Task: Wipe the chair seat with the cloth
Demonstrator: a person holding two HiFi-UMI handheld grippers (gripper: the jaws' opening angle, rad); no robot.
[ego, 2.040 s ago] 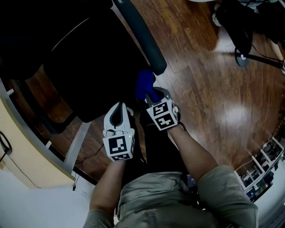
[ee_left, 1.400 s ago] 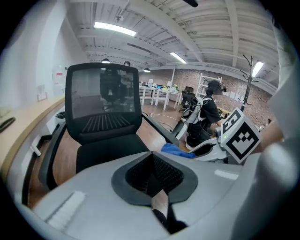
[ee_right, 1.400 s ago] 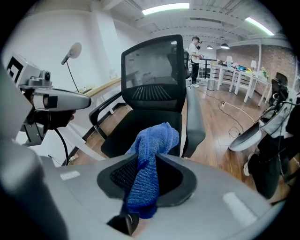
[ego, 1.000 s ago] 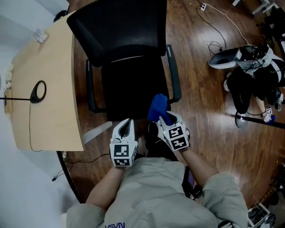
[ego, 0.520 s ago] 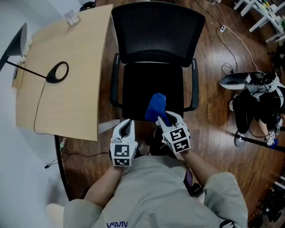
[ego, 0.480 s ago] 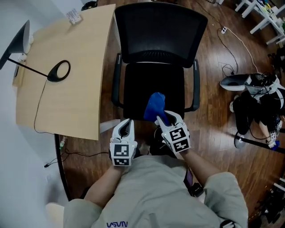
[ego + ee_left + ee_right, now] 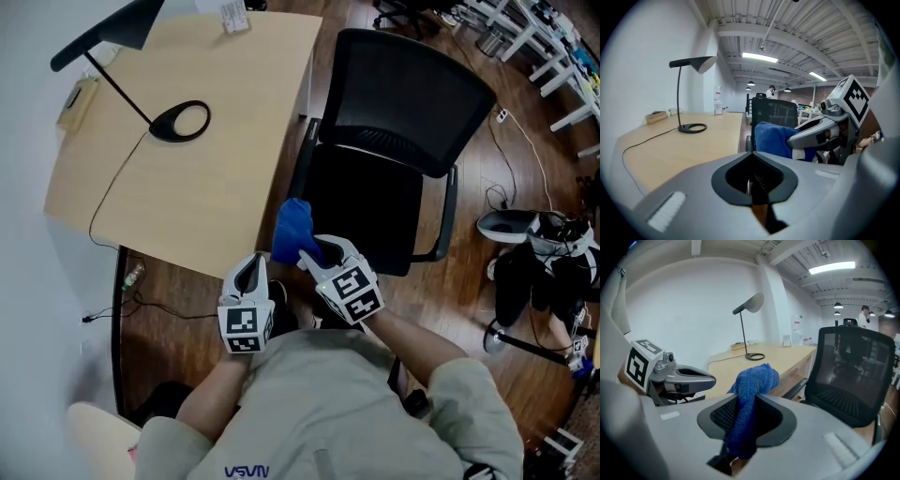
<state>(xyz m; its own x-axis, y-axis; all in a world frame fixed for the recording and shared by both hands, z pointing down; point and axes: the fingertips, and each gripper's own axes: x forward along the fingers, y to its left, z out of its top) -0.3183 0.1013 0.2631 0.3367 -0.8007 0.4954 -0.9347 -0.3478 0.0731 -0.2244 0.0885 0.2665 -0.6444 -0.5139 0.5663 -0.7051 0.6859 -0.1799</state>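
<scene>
The black office chair stands at the upper right in the head view, its seat [image 7: 375, 208] dark below the mesh backrest [image 7: 412, 98]. My right gripper [image 7: 309, 251] is shut on a blue cloth [image 7: 292, 230], which hangs just off the seat's front left corner, near the desk edge. In the right gripper view the cloth [image 7: 751, 380] bunches up out of the right gripper [image 7: 743, 420], with the backrest [image 7: 853, 366] to the right. My left gripper [image 7: 251, 270] is beside it, lower left, shut with nothing held. Its jaws show together in the left gripper view, at the left gripper [image 7: 752, 183].
A pale wooden desk [image 7: 178, 206] lies to the left of the chair, with a black lamp base [image 7: 178, 120] and its cable. Shoes and dark gear [image 7: 530, 234] lie on the wooden floor at the right. White furniture legs [image 7: 553, 56] stand at the top right.
The head view has swung, so the chair now sits upper right and the desk fills the left. Both grippers have shifted left; the cloth has left the seat's front edge for its left corner.
</scene>
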